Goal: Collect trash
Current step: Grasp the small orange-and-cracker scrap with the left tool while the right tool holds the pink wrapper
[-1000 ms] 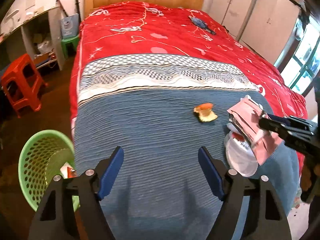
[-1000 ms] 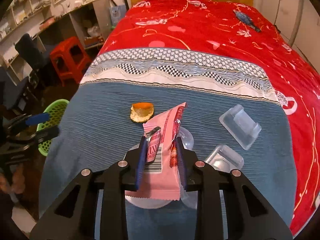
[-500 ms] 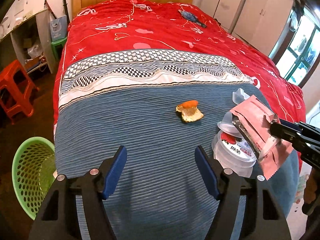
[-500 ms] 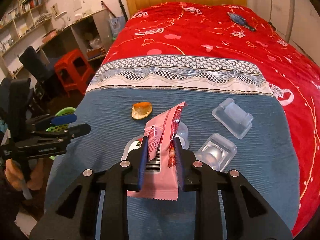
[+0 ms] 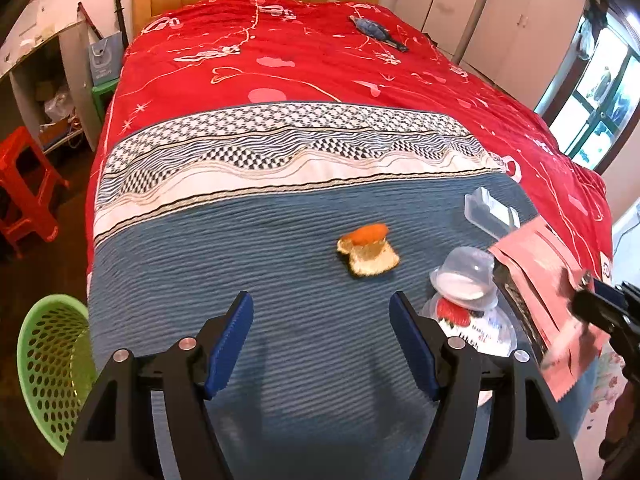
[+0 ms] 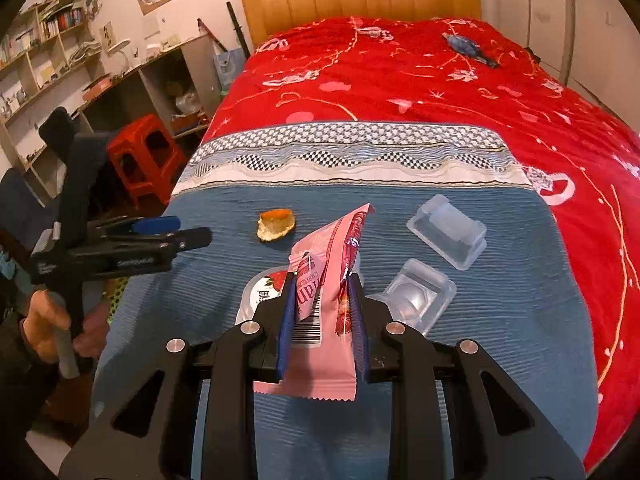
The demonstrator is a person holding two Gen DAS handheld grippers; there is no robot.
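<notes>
My right gripper (image 6: 320, 280) is shut on a pink snack wrapper (image 6: 324, 344) and holds it above the blue blanket. The wrapper (image 5: 536, 272) also shows at the right edge of the left wrist view. Under it sits a strawberry yogurt cup (image 5: 468, 324) with a small clear cup (image 5: 466, 276) beside it. An orange peel (image 5: 368, 250) lies on the blanket ahead of my left gripper (image 5: 320, 304), which is open with nothing between its fingers. Two clear plastic trays (image 6: 446, 232) (image 6: 420, 296) lie to the right. A green basket (image 5: 52, 368) stands on the floor at the bed's left corner.
The bed (image 5: 200, 280) fills both views, red cover beyond the blue blanket. A blue object (image 5: 378, 32) lies far up on the red cover. A red stool (image 5: 24, 184) and desk shelves stand left of the bed. A hand (image 6: 44, 320) holds the left gripper's handle.
My left gripper has moved right over the blanket; the basket slid toward the left edge and the peel came nearer. My right gripper drifted with the wrapper still held.
</notes>
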